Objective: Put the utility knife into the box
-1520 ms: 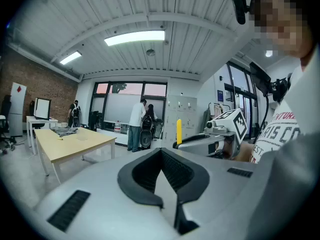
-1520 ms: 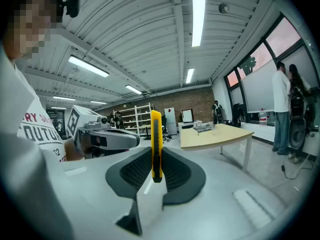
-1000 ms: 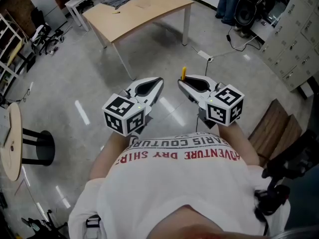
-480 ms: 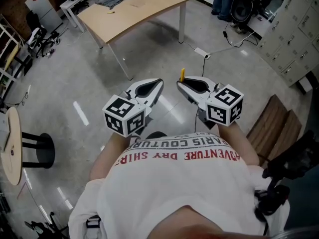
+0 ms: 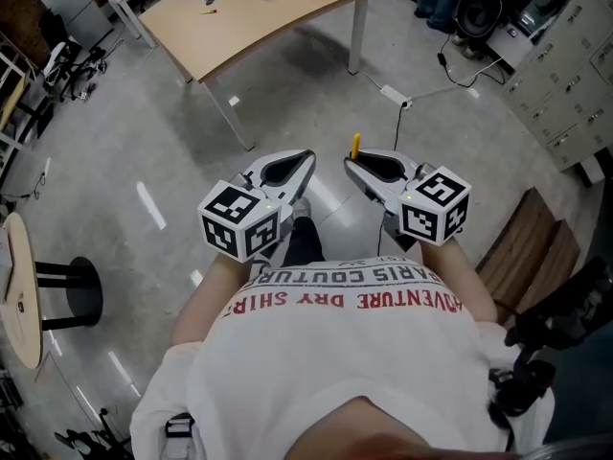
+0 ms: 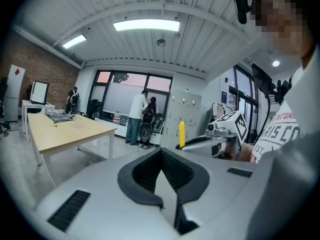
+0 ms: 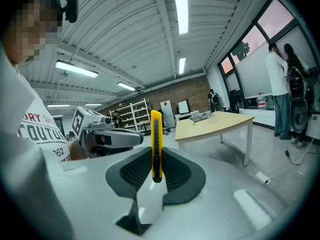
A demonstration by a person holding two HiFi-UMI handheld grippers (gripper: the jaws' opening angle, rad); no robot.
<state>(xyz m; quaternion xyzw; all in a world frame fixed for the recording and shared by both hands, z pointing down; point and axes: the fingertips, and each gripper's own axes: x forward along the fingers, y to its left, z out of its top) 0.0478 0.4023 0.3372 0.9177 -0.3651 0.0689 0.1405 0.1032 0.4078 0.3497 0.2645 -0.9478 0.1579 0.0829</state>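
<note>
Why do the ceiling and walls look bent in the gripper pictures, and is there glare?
Both gripper views: wide-angle lenses bow straight lines, and the corners go dark. Right gripper view: the yellow utility knife looks sharp. Head view: bright streaks glint on the floor.

glossy yellow plastic utility knife [image 7: 156, 144], matt wooden table [image 5: 259, 17], shiny smooth floor [image 5: 124, 142]

My right gripper [image 7: 154, 183] has its jaws clamped on the knife [image 7: 156, 144], which stands upright. I see the left gripper [image 7: 112, 138] to its left, a table [image 7: 215, 121] beyond.
</note>
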